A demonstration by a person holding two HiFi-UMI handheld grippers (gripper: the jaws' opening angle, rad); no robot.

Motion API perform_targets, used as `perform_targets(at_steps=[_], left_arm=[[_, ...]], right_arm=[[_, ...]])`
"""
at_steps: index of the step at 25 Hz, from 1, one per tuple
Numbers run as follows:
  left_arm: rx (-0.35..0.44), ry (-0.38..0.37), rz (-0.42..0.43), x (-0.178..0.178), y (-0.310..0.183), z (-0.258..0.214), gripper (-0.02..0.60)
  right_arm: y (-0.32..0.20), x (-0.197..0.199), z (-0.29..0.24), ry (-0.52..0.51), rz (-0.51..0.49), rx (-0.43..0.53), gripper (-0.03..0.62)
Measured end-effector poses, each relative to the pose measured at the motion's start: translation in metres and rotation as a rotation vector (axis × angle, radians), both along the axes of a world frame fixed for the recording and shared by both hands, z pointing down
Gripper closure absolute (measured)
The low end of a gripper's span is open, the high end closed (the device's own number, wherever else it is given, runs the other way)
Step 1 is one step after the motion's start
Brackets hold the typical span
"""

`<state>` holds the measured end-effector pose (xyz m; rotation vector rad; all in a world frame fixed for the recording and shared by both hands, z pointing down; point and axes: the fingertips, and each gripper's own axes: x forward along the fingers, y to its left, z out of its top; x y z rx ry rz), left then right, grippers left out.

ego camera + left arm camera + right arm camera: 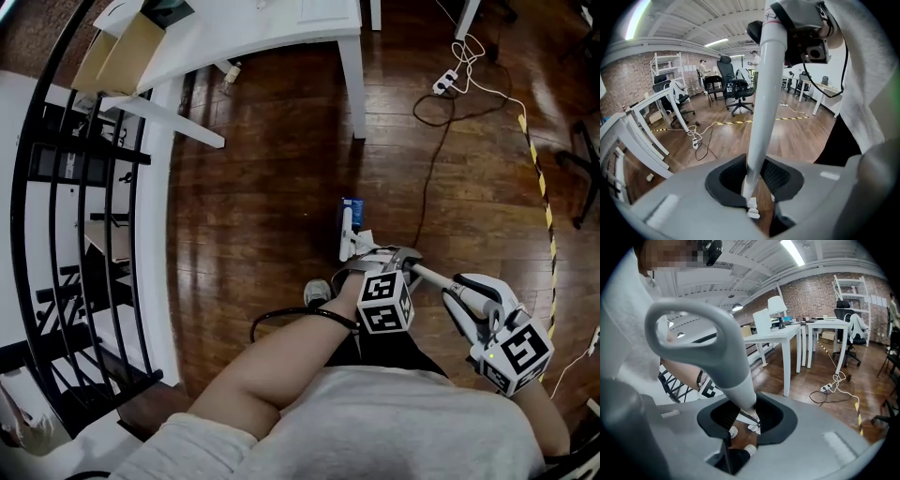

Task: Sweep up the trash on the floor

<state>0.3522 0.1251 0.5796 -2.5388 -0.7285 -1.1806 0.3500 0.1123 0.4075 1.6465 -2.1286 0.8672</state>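
Note:
A broom with a white pole (427,275) slants from my right side down to the wooden floor, and its white head (347,242) rests there next to a small blue item (352,206). My left gripper (378,262) is shut on the pole lower down; in the left gripper view the pole (761,108) rises between the dark pads (776,177). My right gripper (466,287) is shut on the upper end. In the right gripper view that end is a grey looped handle (717,348). A tiny speck (305,216) lies left of the blue item.
A white table (356,89) stands ahead, with a cardboard box (117,52) on it. A power strip with cables (444,84) and yellow-black tape (542,178) lie to the right. A black railing (84,234) bounds the left. Office chairs (736,89) stand further off.

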Motion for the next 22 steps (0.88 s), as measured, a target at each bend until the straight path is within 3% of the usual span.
perform_targets(at_steps=[5,9,17,22], left_arm=[[0.036,0.011,-0.085,0.0,-0.011,-0.01,0.495],[0.068,0.011,-0.214,-0.015,-0.036,-0.029,0.494],[0.095,0.043,-0.475,-0.061,-0.092,-0.082,0.492],[0.099,0.08,-0.581,-0.094,-0.098,-0.115,0.492]], right_arm=[[-0.009,-0.006,-0.012,0.022,-0.124,0.036,0.487],[-0.033,-0.029,-0.032,0.054,-0.276,0.083,0.485],[-0.081,-0.085,-0.085,0.048,-0.517,0.171,0.482],[-0.081,-0.121,-0.119,0.033,-0.612,0.201,0.484]])
